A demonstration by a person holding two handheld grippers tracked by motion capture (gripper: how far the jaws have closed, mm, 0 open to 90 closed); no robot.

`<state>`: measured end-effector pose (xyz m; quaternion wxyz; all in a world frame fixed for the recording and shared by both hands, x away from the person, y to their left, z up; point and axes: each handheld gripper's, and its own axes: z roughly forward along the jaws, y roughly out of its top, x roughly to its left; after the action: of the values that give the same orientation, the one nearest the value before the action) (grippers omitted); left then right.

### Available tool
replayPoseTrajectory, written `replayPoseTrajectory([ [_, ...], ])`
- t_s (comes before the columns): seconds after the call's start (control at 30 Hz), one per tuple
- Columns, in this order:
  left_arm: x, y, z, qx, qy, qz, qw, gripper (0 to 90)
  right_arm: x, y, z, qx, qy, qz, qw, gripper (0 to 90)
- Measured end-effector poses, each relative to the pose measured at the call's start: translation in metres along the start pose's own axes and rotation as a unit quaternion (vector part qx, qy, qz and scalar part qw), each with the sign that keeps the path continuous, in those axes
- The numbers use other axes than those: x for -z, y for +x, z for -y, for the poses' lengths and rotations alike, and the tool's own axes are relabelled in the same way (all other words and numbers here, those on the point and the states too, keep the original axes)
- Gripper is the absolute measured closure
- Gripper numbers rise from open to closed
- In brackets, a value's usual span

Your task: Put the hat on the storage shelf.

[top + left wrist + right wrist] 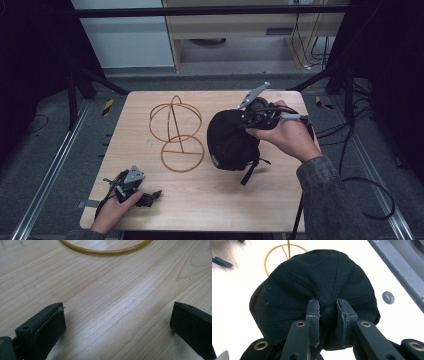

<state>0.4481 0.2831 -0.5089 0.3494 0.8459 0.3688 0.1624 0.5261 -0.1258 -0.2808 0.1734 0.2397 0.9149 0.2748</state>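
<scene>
Nearest the person, the left gripper (131,186) rests low at the front left corner of the wooden surface (210,200), close to the front edge, with bare wood stretching ahead of it. In the left gripper view its fingers (42,330) stand wide apart with nothing between them, only the grain of the surface, and the base ring of the wire stand (106,250) lies further ahead. Past that, in the middle of the surface, the wire stand (176,132) is upright, its hoop above its round base, with open room on its left side. Just to its right is the black cap (231,140), near the right edge. The right gripper (257,114) comes in from the far right, its fingers (313,312) pinched on a fold of cloth at the crown of the black cap (312,285)
</scene>
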Motion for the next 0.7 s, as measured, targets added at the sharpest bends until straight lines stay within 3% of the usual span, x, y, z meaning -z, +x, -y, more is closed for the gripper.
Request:
replayPoseTrajectory([
  [0.7, 0.000, 0.000, 0.000, 0.000, 0.000, 0.000, 1.0000, 0.0, 0.023, 0.016, -0.012, 0.023, -0.030, 0.006, 0.9993, 73.7],
])
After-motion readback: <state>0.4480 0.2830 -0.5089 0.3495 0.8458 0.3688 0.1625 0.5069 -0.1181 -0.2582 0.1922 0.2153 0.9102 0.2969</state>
